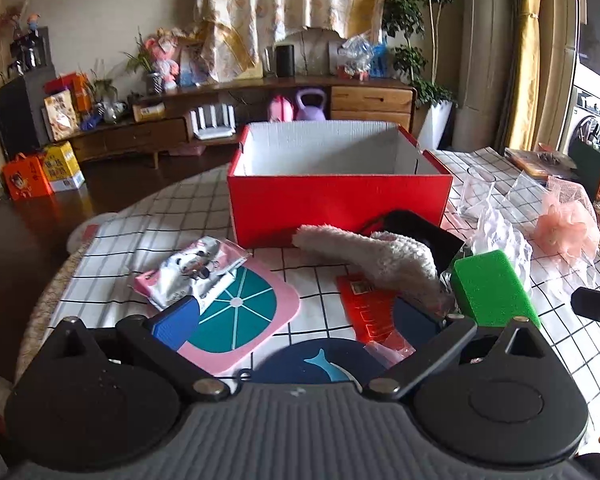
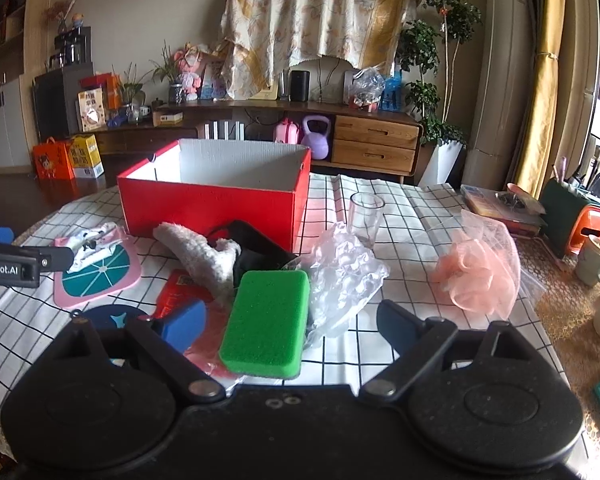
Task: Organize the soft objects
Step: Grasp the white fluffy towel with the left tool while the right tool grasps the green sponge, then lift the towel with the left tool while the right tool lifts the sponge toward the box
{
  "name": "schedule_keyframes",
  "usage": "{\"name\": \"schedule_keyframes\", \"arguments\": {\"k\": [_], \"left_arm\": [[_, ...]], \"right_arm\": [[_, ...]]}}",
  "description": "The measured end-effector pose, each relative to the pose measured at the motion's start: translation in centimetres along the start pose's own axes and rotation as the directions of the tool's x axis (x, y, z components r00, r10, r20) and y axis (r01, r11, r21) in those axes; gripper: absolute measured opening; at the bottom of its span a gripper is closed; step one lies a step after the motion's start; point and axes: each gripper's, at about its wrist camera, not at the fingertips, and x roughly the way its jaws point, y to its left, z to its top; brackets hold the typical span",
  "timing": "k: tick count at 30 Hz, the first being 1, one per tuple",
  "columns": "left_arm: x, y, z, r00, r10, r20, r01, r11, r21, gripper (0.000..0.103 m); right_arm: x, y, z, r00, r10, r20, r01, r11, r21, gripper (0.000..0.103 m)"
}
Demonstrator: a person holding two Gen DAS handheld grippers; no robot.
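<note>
An open red box with a white inside stands on the checked tablecloth. In front of it lie a fluffy cream sock, a black soft item, a green sponge, crumpled clear plastic and a pink mesh puff. My left gripper is open and empty above a pink mat. My right gripper is open, with the green sponge between its blue fingers, not clamped.
A pink-and-teal mat carries a printed packet. A red flat packet, a dark blue fish coaster and a clear glass are nearby. Books and a mug sit at the right edge.
</note>
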Motion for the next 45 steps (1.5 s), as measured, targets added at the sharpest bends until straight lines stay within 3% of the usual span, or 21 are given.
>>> {"name": "schedule_keyframes", "arguments": {"k": [7,15,19,23,28,33,40,45], "left_arm": [[4.6,-1.7,1.7,0.999,-0.021,-0.045,0.024,0.998,0.065,0.103],[10.0,-3.9,4.6,0.995,-0.018,-0.095,0.025,0.997,0.075,0.103],[12.1,-4.9,5.9,0.992,-0.019,-0.126,0.028,0.997,0.073,0.098],[14.6,-5.5,6.7,0.984,-0.022,-0.179,0.032,0.998,0.052,0.086],[17.2,-6.3,6.5,0.97,-0.03,-0.243,0.042,0.998,0.042,0.085],[19.0,-6.5,5.7,0.953,-0.036,-0.3,0.048,0.998,0.035,0.066],[19.5,-6.5,5.2,0.952,-0.026,-0.306,0.041,0.998,0.044,0.033],[19.5,-6.3,5.2,0.954,-0.019,-0.3,0.033,0.999,0.04,0.018]], "right_arm": [[4.0,0.6,0.1,0.998,0.015,-0.066,-0.018,0.999,-0.039,0.087],[8.0,1.1,0.0,0.99,0.019,-0.137,-0.025,0.999,-0.038,0.086],[9.5,1.6,0.0,0.987,0.028,-0.159,-0.038,0.998,-0.058,0.086],[10.8,2.1,0.0,0.984,0.04,-0.174,-0.053,0.996,-0.069,0.086],[12.0,2.6,-0.2,0.982,0.039,-0.186,-0.057,0.994,-0.096,0.086],[13.0,2.5,-0.5,0.978,0.032,-0.207,-0.054,0.994,-0.098,0.086],[13.4,2.2,-0.8,0.978,0.017,-0.21,-0.038,0.995,-0.095,0.073],[13.0,1.9,-0.7,0.981,0.015,-0.194,-0.033,0.995,-0.09,0.071]]}}
